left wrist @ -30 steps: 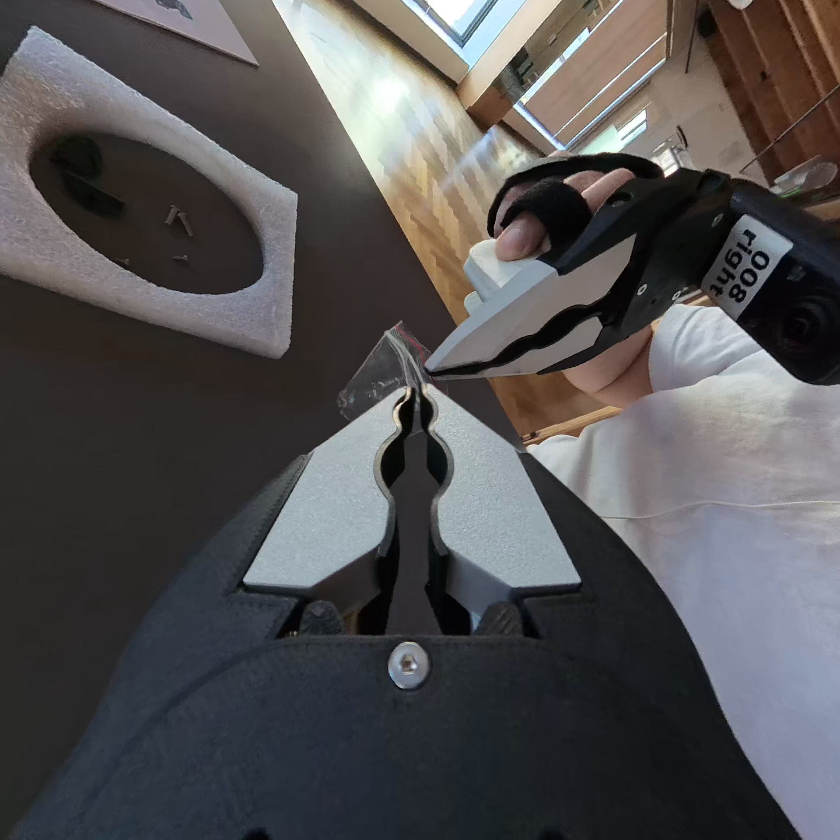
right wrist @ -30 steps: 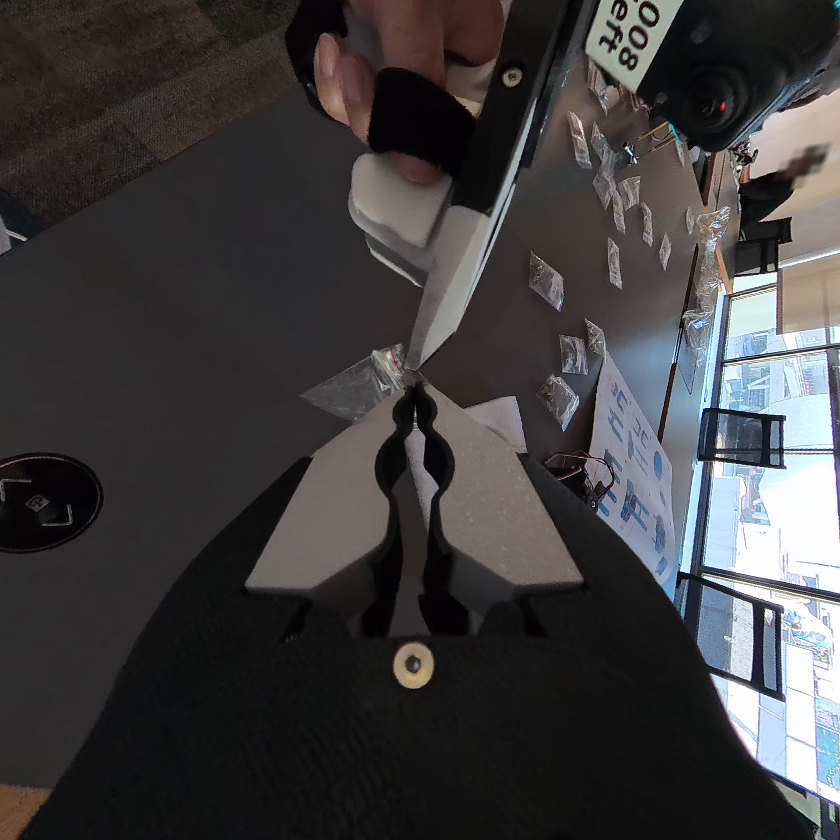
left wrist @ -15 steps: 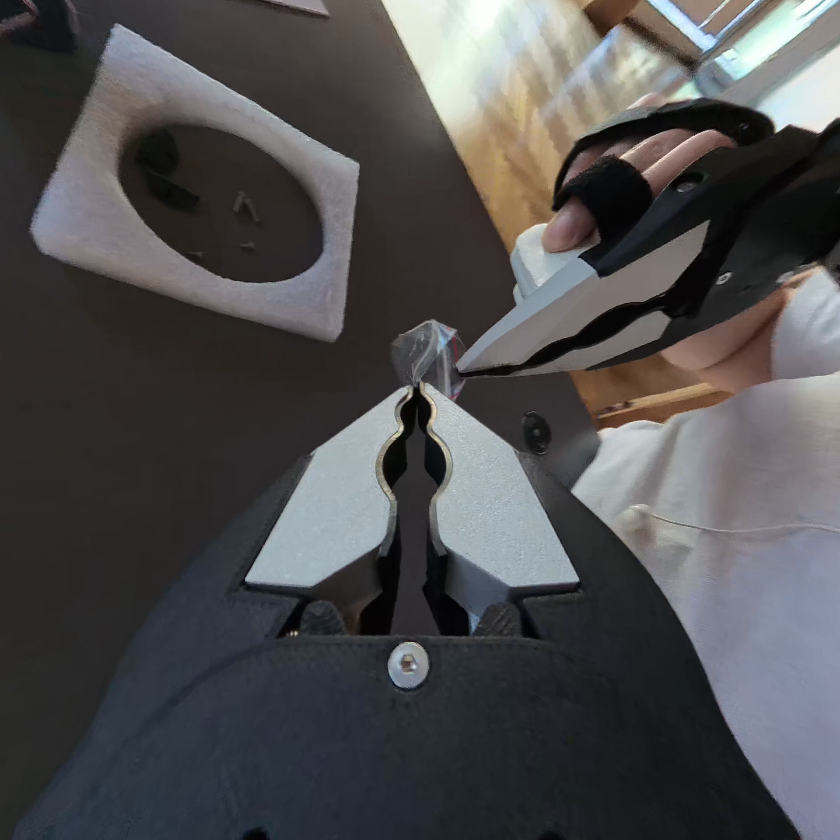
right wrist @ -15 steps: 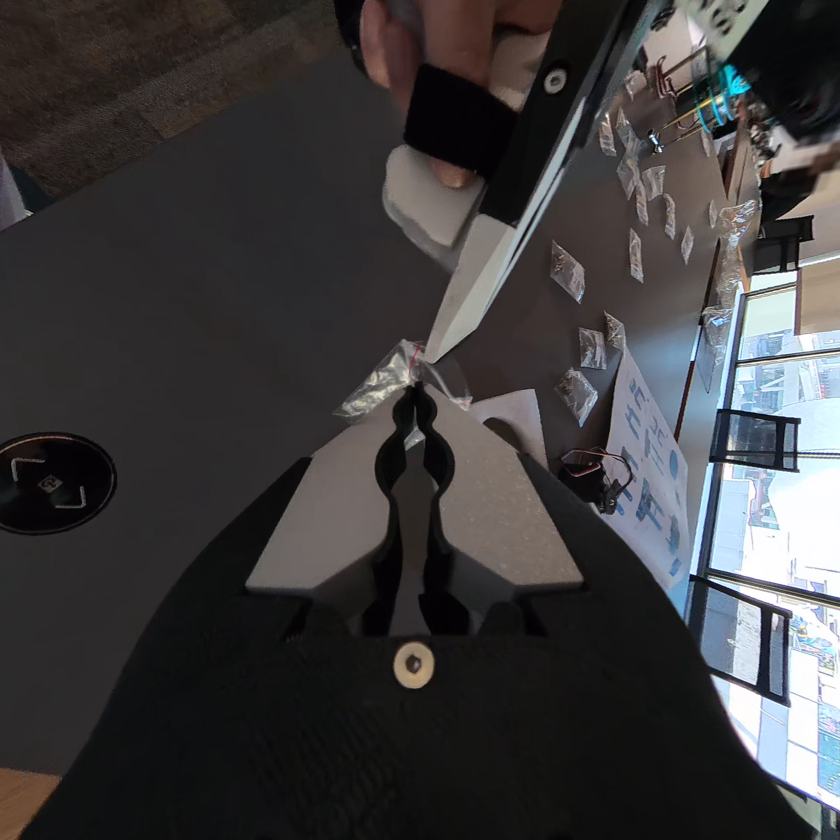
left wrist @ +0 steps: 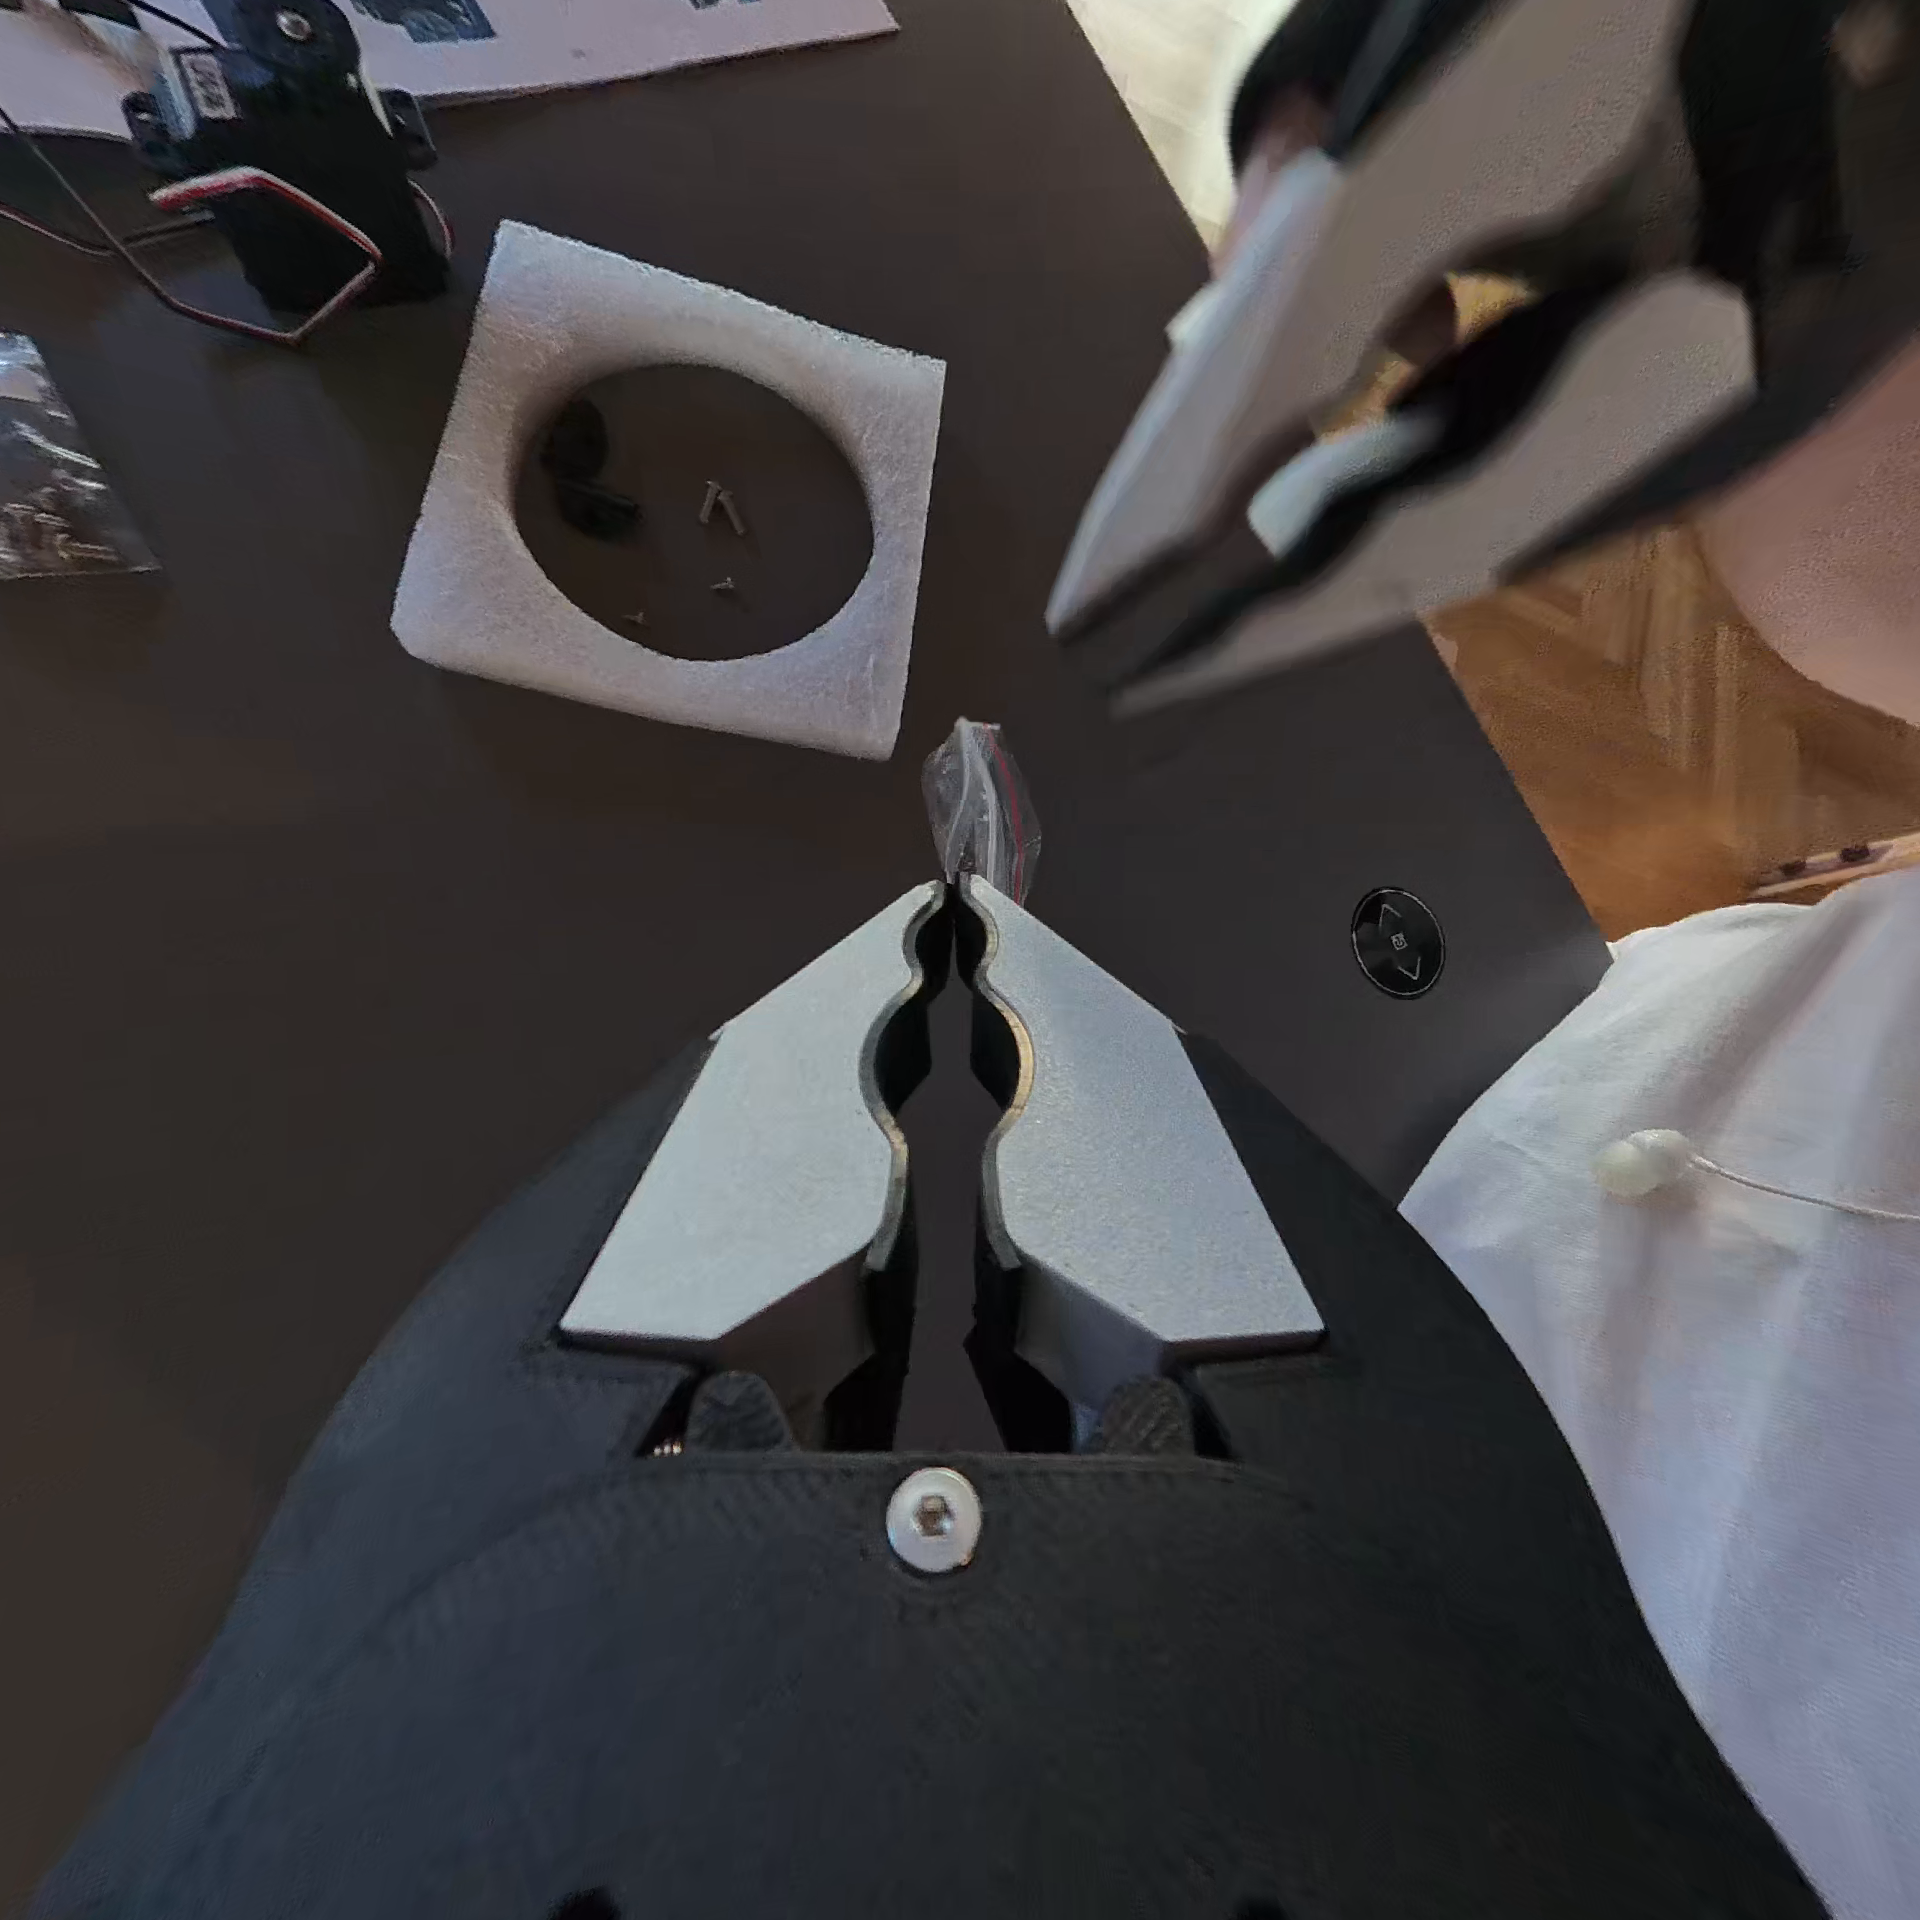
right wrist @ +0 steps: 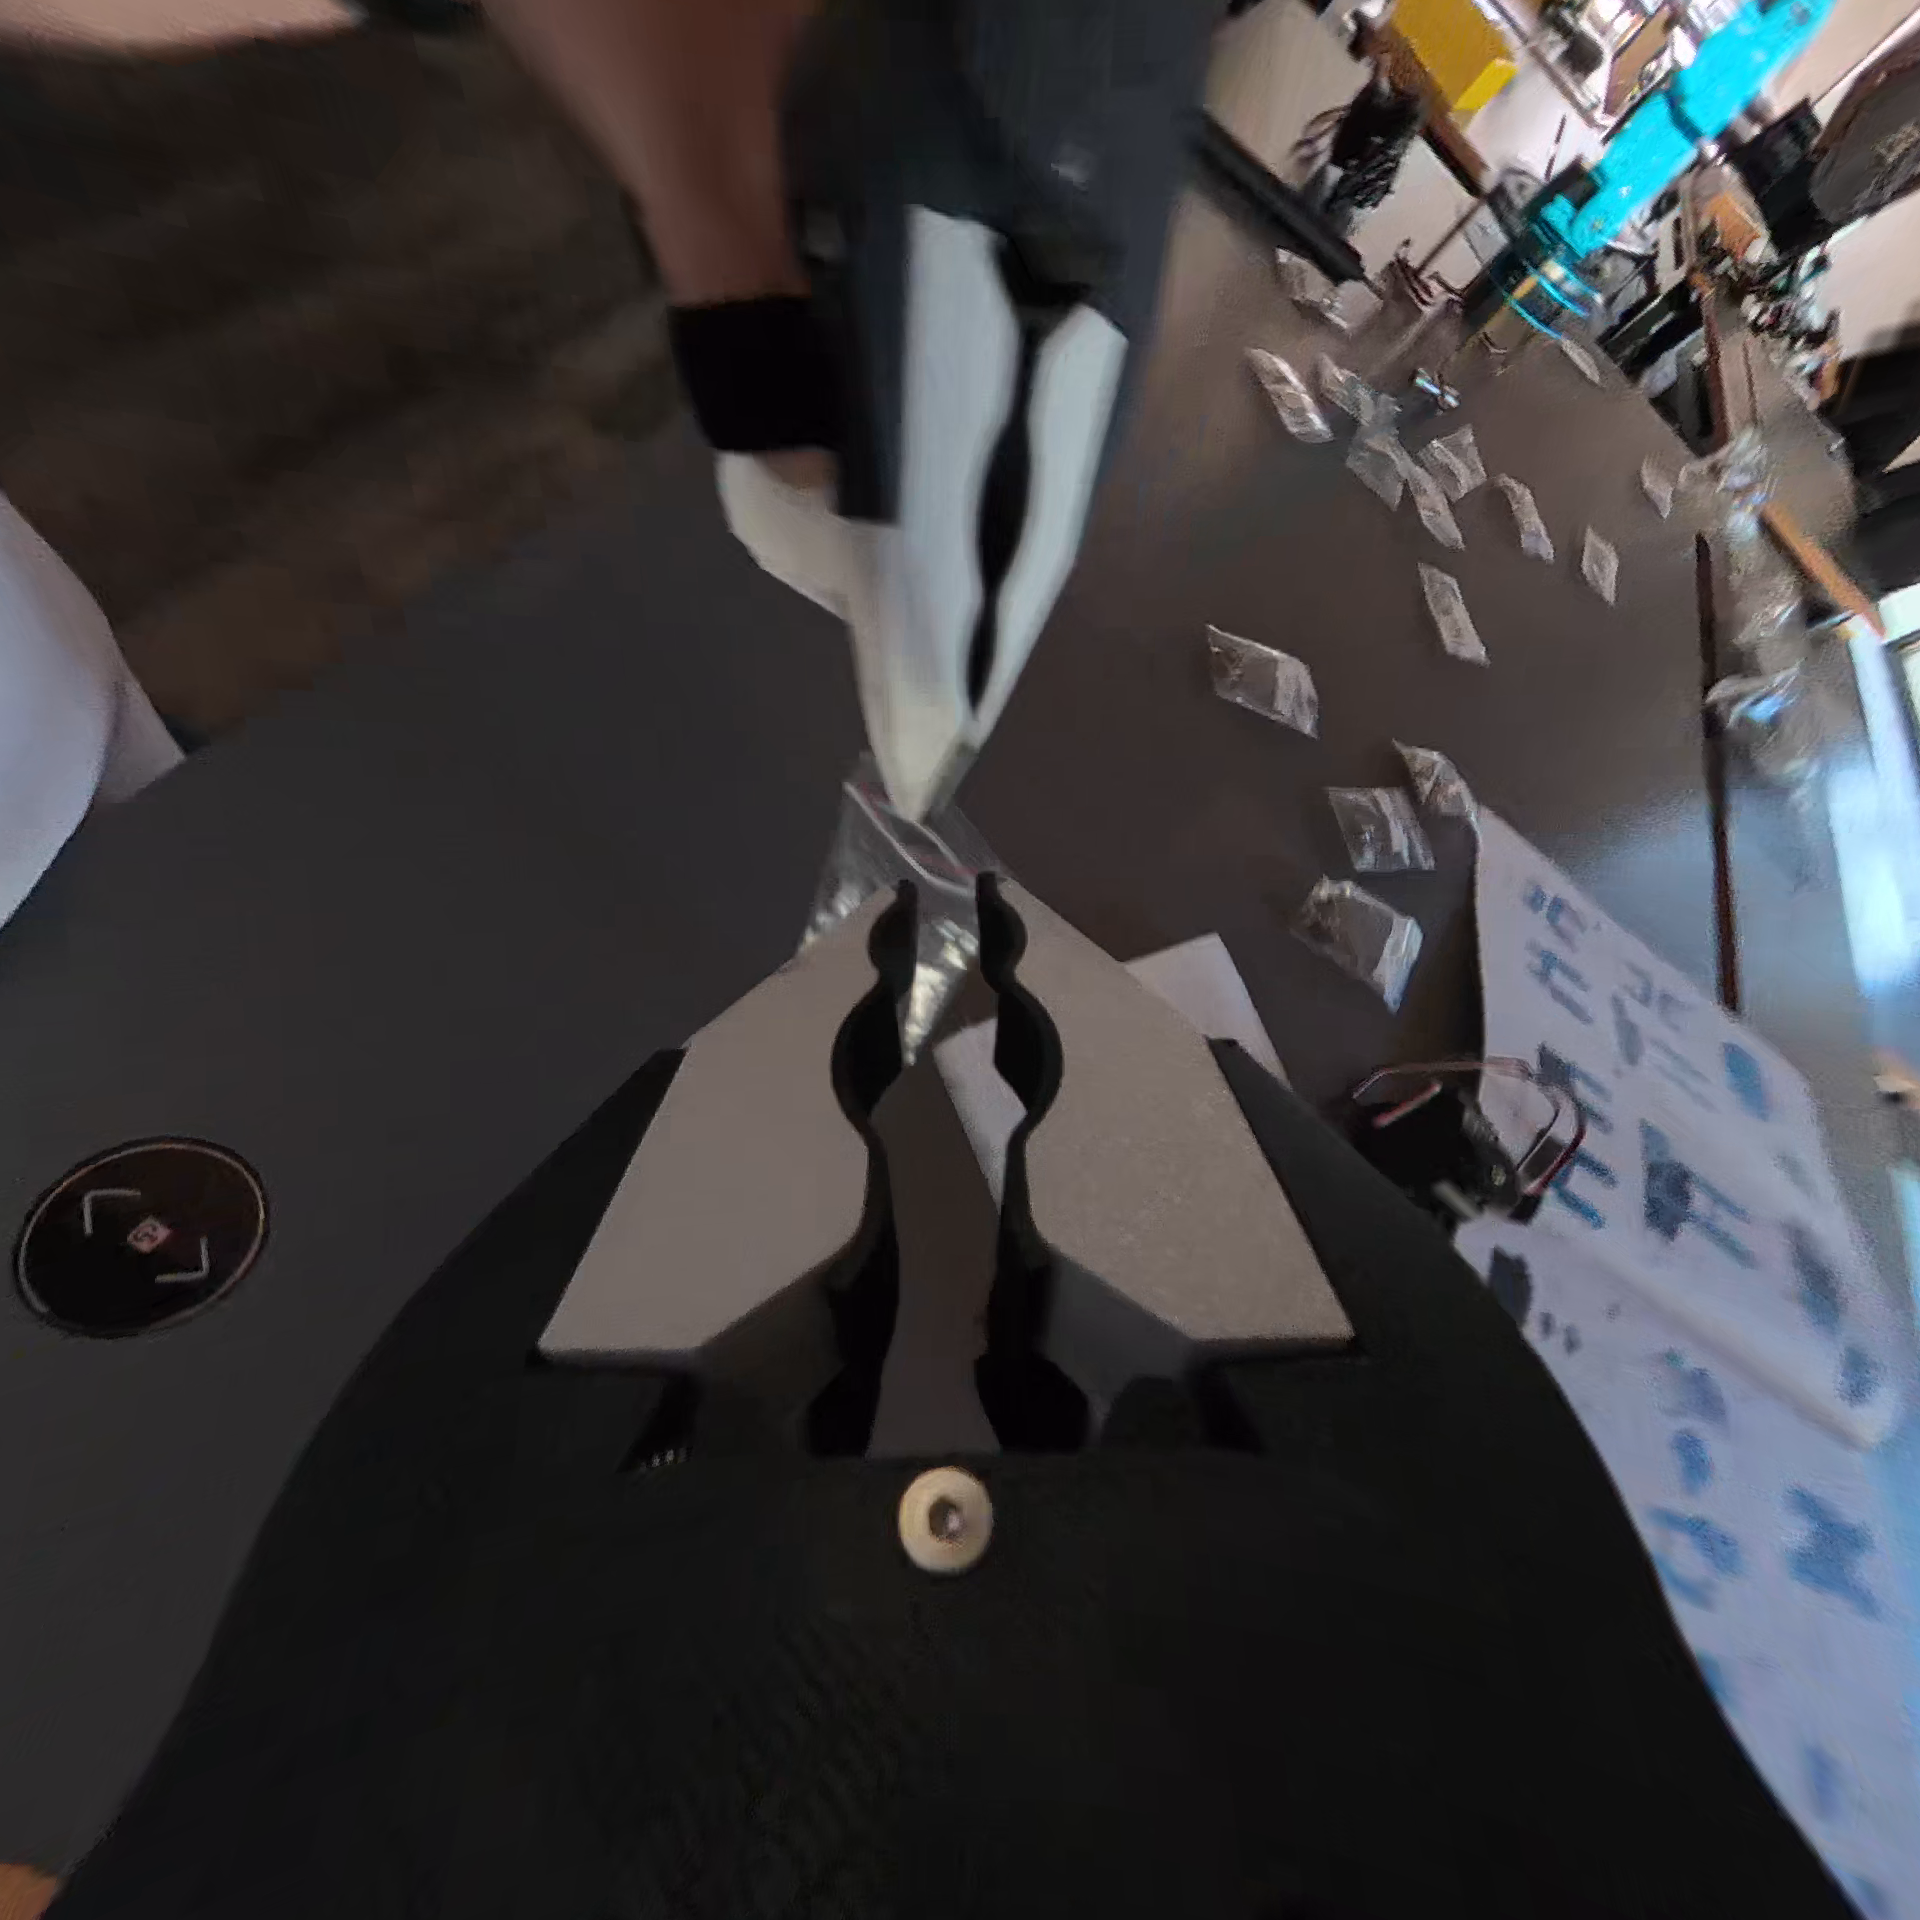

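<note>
Left gripper (left wrist: 954,883) pinches crumpled clear bag (left wrist: 979,805), red strip; right gripper (right wrist: 940,883) slightly parted, empty. Foam frame (left wrist: 665,291) beyond, near bench (left wrist: 260,831) edge.

Small clear plastic bag (left wrist: 977,800), crumpled, pinched upright above dark table.

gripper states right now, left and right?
Left gripper: jaws shut on the small clear plastic bag, pinched at the tips.
Right gripper: jaws open, holding nothing, close by the bag.
</note>
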Demonstrator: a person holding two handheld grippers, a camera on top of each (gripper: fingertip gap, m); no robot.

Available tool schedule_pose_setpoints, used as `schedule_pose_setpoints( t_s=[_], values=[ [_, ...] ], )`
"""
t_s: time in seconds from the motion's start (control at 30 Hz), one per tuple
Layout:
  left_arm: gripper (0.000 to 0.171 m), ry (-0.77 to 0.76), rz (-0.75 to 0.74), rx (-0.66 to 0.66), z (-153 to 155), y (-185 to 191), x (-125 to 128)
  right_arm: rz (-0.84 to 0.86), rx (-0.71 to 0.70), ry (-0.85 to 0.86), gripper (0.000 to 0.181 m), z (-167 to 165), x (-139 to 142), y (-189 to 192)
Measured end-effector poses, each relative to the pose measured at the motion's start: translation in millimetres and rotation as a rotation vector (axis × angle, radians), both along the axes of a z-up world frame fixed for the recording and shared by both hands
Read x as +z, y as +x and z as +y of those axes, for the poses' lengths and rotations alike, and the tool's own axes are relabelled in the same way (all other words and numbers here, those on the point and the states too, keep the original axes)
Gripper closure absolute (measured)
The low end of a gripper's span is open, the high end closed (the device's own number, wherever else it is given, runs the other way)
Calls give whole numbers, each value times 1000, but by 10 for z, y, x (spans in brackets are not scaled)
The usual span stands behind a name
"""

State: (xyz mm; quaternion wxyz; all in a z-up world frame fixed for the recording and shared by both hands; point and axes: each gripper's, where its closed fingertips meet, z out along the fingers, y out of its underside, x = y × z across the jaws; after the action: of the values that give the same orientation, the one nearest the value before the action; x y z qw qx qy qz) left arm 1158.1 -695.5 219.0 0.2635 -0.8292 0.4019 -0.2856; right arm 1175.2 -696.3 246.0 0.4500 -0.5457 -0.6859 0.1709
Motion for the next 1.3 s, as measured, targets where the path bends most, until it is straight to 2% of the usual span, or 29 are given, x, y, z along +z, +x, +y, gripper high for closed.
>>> schedule_pose_setpoints(
  t_s=[0.1, 0.2, 0.27, 0.37, 0.6, 0.73, 0.97, 1.07, 1.13, 1.2, 1.23, 1.3],
  values=[
    [171, 14, 3, 13, 7, -66, 72, 28, -80, -188, 172, 468, -61, 293],
    [171, 27, 11, 28, 29, -127, 131, -113, -170, -267, 172, 993, -427, 545],
    [171, 31, 19, 39, 37, -170, 155, -140, -169, -340, 172, 1119, -553, 526],
    [171, 32, 28, 59, 32, -246, 168, -137, -145, -452, 172, 1139, -599, 412],
    [171, 10, 19, 89, -3, -343, 146, -246, -102, -515, 172, 1118, -763, 397],
    [171, 14, 23, 100, 31, -373, 152, -318, -108, -500, 171, 1124, -851, 456],
    [171, 46, 69, 122, 141, -438, 173, -314, -115, -474, 178, 1127, -832, 464],
    [171, 49, 91, 123, 170, -442, 183, -217, -135, -410, 179, 1100, -585, 407],
    [171, 43, 99, 120, 188, -411, 193, -68, -108, -332, 179, 920, -131, 212],
    [171, 31, 117, 113, 210, -368, 185, 96, -15, -242, 179, 552, 376, -81],
    [171, 23, 125, 105, 217, -338, 180, 123, 20, -179, 179, 396, 522, -190],
    [171, 7, 134, 89, 225, -274, 171, 54, 35, -37, 179, 277, 527, -295]
  ],
)
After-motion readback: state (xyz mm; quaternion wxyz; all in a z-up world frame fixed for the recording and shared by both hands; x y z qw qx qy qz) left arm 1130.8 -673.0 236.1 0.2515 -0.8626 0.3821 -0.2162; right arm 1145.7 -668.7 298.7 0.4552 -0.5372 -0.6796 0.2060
